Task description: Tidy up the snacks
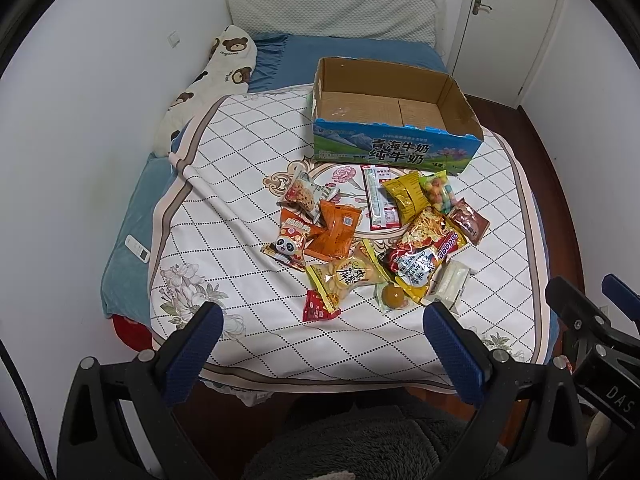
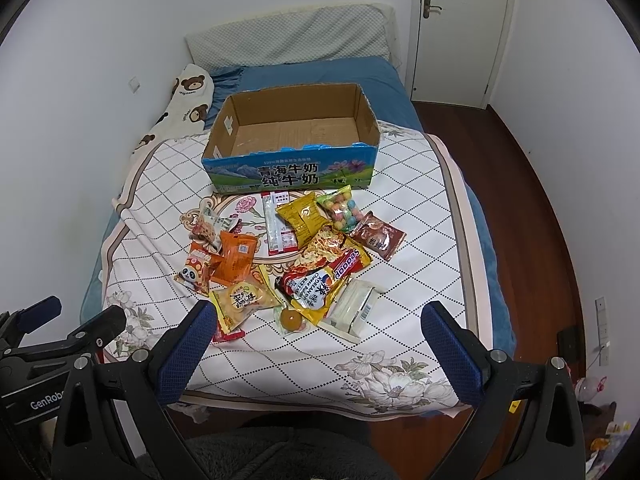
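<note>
Several snack packets lie in a loose pile (image 1: 376, 236) on a quilted white bedspread, also in the right wrist view (image 2: 296, 256). Behind them stands an open cardboard milk box (image 1: 392, 148) (image 2: 292, 172), with nothing inside. A yellow noodle pack (image 1: 424, 256) (image 2: 324, 276), a panda packet (image 1: 288, 246) (image 2: 194, 274) and a small red sachet (image 1: 318, 308) are among them. My left gripper (image 1: 320, 344) is open and empty, held above the near edge of the bed. My right gripper (image 2: 316, 340) is open and empty beside it.
The bed (image 1: 256, 184) fills the middle, with a bear-print pillow (image 1: 224, 64) at the far left and a white remote (image 1: 137, 249) on the blue blanket. White walls stand left. A door (image 2: 460, 28) and dark wood floor (image 2: 540, 184) are right.
</note>
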`<state>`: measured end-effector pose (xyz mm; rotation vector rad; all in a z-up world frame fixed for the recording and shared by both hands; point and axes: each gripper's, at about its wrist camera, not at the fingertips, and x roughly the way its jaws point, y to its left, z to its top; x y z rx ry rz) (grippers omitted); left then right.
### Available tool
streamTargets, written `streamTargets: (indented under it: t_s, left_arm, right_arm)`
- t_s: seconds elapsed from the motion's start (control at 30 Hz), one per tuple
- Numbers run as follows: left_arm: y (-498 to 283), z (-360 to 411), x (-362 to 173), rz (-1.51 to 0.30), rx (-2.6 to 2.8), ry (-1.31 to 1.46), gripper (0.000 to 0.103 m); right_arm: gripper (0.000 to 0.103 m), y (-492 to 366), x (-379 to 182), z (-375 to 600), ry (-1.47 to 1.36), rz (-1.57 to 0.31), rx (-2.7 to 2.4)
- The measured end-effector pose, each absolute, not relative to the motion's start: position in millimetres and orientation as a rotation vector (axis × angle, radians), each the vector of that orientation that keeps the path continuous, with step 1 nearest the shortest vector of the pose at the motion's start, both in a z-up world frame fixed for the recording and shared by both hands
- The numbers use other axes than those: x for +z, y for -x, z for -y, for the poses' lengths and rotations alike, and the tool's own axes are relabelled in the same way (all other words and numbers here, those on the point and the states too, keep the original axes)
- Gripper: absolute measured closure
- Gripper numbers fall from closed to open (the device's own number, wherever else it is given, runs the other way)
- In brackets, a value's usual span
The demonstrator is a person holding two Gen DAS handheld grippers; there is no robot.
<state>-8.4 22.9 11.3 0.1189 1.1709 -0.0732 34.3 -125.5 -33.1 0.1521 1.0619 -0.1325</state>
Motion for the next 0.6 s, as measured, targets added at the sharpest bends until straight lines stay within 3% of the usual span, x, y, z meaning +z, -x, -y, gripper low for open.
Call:
streamTargets:
  t_s: [0.6]
  left_arm:
    - [3.1, -21.2, 11.5, -1.165, -0.075, -0.119, 0.001]
  right_arm:
    - [0.000, -35.5, -31.5, 126.0, -0.156, -1.058, -0.131]
